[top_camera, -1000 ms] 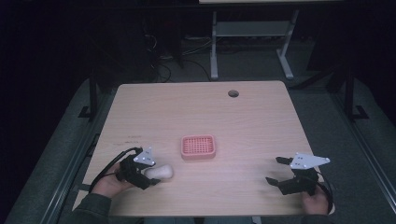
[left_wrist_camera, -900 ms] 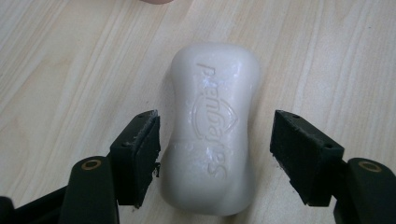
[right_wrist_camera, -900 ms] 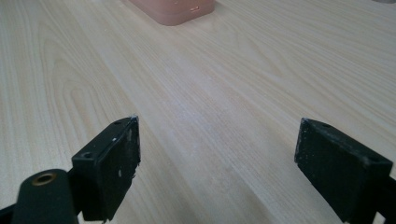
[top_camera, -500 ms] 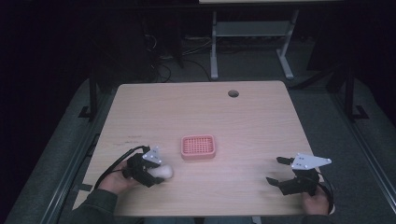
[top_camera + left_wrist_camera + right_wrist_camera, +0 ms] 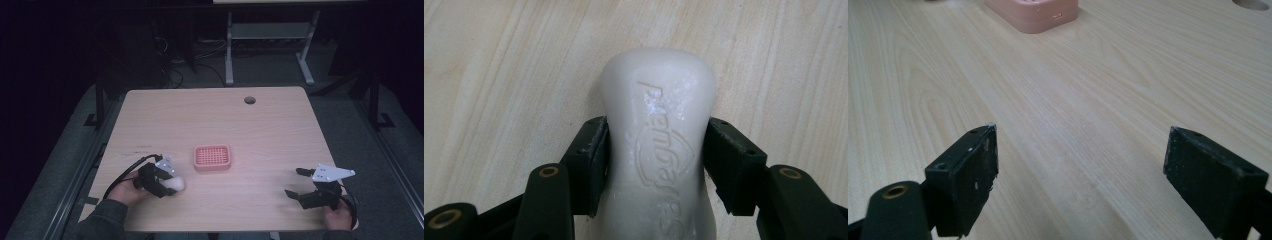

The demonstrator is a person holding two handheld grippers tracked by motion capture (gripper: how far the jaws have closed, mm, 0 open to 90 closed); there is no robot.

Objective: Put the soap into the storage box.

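My left gripper (image 5: 656, 150) has just been closing and now clamps the waisted white soap bar (image 5: 659, 130) lying on the pale wooden table (image 5: 270, 130). Next, I judge, it must lift cleanly toward the pink slotted soap dish (image 5: 212, 157). My right gripper (image 5: 1080, 175) waits open.

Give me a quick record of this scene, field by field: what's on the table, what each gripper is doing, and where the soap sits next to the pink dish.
surface: wooden table with a round hole near its far edge
held item: white soap bar, embossed lettering, lying on the table
left gripper: jaws have just been closing, pads now against both sides of the soap bar
right gripper: jaws open, nothing between them, low over bare wood
dish: pink soap dish, slotted top, nothing in it
soap versus dish: apart, soap nearer the person and to the dish's left
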